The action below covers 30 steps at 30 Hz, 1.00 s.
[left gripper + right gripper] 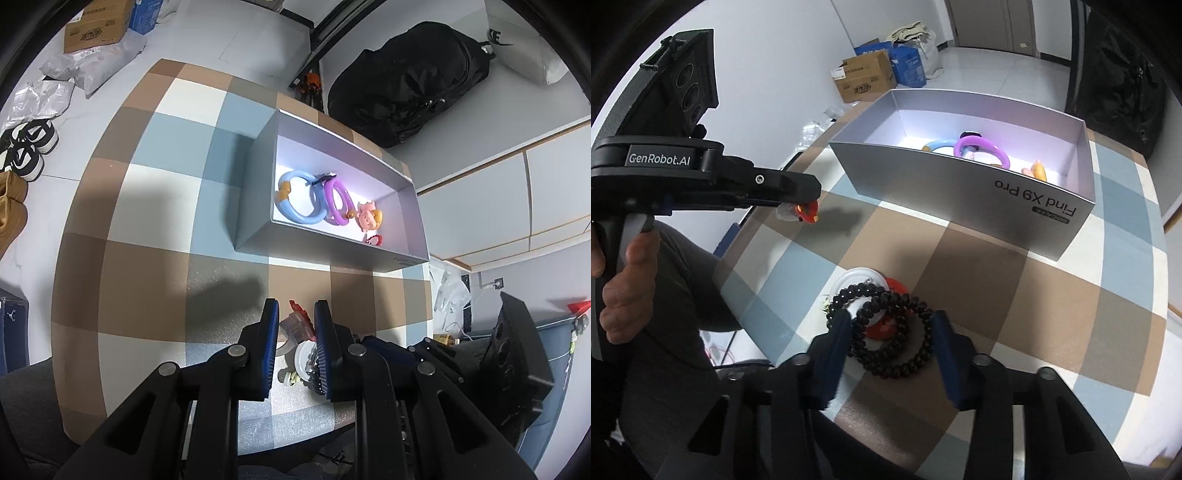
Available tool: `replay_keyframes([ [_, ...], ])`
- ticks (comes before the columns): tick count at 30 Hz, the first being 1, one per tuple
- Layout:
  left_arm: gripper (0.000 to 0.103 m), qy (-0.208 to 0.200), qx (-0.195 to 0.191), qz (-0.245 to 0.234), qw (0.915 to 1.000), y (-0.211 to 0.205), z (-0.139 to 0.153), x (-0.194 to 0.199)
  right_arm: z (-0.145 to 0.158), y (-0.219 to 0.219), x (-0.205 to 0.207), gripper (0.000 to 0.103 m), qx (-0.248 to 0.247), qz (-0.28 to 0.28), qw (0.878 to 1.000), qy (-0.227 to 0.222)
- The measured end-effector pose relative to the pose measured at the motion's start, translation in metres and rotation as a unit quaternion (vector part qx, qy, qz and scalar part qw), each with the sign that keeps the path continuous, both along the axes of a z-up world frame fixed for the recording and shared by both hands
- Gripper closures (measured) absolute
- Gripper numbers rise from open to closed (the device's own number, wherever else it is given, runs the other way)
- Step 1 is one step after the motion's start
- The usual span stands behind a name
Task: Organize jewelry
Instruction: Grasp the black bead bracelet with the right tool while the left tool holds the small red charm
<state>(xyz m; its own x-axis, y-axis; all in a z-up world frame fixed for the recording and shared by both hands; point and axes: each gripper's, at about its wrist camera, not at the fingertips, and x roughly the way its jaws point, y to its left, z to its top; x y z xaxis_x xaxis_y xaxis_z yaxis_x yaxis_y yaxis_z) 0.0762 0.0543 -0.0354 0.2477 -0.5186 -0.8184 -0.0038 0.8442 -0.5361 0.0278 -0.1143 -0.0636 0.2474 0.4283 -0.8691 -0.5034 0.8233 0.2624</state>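
My left gripper (295, 314) is shut on a clear and red hair clip (295, 323) and holds it above the checkered table; the clip (804, 213) also shows in the right wrist view. A silver box (255, 192) holds a blue ring (295, 214), a purple ring (334, 201), a pink doll charm (369, 218) and a small red piece (375, 240). My right gripper (890, 328) is open around a black bead bracelet (886, 343), which lies on a white ring (858, 280) and a red piece (897, 288).
The box (960, 192) stands at the table's far side. The table edge runs close below both grippers. Shoes (26, 147), cardboard boxes (862, 79) and a black bag (410, 81) sit on the floor around the table.
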Motion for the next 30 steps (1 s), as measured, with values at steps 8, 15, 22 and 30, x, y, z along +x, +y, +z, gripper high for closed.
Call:
replay_keyframes([
  [8, 0.089, 0.002, 0.006, -0.006, 1.0, -0.008, -0.002, 0.002, 0.003, -0.004, 0.004, 0.078, 0.01, -0.01, 1.0, 0.003],
  [15, 0.089, 0.003, 0.008, -0.008, 0.9999, -0.009, -0.002, 0.002, 0.002, -0.007, 0.004, 0.075, 0.003, -0.015, 1.0, 0.002],
  [22, 0.089, 0.005, 0.011, -0.013, 0.9998, -0.013, -0.004, 0.003, -0.01, -0.006, 0.014, 0.076, -0.001, -0.017, 1.0, 0.017],
  [30, 0.089, 0.009, 0.01, -0.013, 0.9998, -0.012, -0.006, 0.004, -0.012, -0.008, 0.018, 0.086, 0.02, -0.02, 0.999, 0.037],
])
